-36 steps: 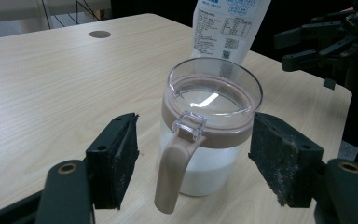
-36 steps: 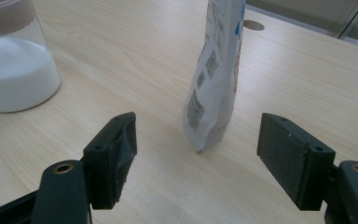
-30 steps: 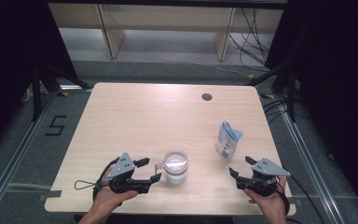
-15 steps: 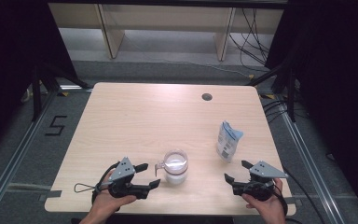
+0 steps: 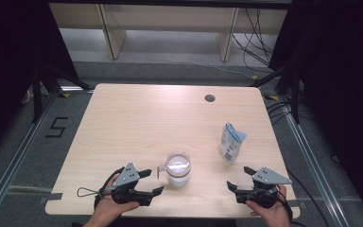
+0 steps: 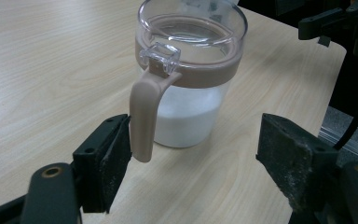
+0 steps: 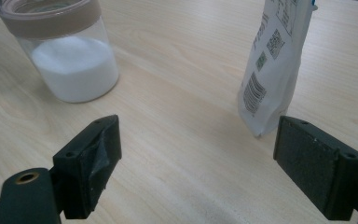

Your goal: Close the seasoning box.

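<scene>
A clear jar [image 5: 178,168] with a beige band, beige handle and clear lid holds white powder and stands near the table's front edge. In the left gripper view the jar [image 6: 191,84] is just beyond my left gripper [image 6: 198,140], which is open, with its left pad right beside the handle [image 6: 144,116]. From above, the left gripper [image 5: 152,181] lies left of the jar. A white printed bag [image 5: 230,142] stands upright to the right. My right gripper [image 5: 239,178] is open below the bag [image 7: 275,70]; its jaws have just been opening, with nothing between them [image 7: 203,140].
The wooden table [image 5: 146,118] has a round cable hole [image 5: 210,98] near its far edge. Shelving [image 5: 170,19] and loose cables [image 5: 253,40] lie on the floor beyond. The right gripper [image 6: 331,23] shows far off in the left gripper view.
Both grippers have slipped slightly toward the near edge of the table. The jar and the bag stand where they were.
</scene>
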`<state>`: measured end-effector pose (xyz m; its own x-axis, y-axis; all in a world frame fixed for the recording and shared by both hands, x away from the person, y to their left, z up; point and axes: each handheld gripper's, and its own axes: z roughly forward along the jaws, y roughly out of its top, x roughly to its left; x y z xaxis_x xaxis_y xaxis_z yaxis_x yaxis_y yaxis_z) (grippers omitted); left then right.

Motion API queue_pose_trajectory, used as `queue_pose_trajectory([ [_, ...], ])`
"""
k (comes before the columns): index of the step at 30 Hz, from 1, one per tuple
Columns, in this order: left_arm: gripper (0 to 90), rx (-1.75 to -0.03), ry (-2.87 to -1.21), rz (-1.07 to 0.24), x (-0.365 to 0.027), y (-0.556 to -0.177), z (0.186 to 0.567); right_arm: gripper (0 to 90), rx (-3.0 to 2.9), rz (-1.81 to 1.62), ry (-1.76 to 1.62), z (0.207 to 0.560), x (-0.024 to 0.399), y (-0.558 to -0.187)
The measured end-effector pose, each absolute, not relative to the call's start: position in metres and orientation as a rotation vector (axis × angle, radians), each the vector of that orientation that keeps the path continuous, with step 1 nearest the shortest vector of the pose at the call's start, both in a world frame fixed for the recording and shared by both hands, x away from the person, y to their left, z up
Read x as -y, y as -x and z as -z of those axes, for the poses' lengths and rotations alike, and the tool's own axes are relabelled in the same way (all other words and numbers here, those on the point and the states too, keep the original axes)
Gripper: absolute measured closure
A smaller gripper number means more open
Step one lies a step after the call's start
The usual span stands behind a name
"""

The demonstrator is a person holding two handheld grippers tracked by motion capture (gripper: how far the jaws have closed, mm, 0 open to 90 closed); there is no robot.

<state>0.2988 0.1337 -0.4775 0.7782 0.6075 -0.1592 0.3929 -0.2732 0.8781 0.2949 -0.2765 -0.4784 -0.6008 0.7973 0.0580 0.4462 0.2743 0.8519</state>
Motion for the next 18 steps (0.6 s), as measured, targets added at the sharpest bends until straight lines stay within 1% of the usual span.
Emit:
queue_pose_trajectory([
  [6, 25.5, -0.739, -1.925, -0.263, -0.135, -0.295, 0.480, 16.0, -2.193, -1.241, -1.103, 0.481, 0.278, -0.294],
  [10, 25.4, -0.732, -1.939, -0.246, -0.135, -0.293, 0.483, 16.1, -2.219, -1.222, -1.112, 0.482, 0.277, -0.292],
  [13, 22.8, -0.733, -1.944, -0.231, -0.136, -0.291, 0.486, 16.1, -2.226, -1.234, -1.110, 0.484, 0.277, -0.292],
  [16, 22.8, -0.726, -1.971, -0.277, -0.136, -0.290, 0.489, 16.1, -2.230, -1.237, -1.099, 0.484, 0.277, -0.290],
  [18, 20.5, -0.738, -1.973, -0.281, -0.137, -0.290, 0.489, 16.1, -2.230, -1.238, -1.101, 0.485, 0.277, -0.289],
])
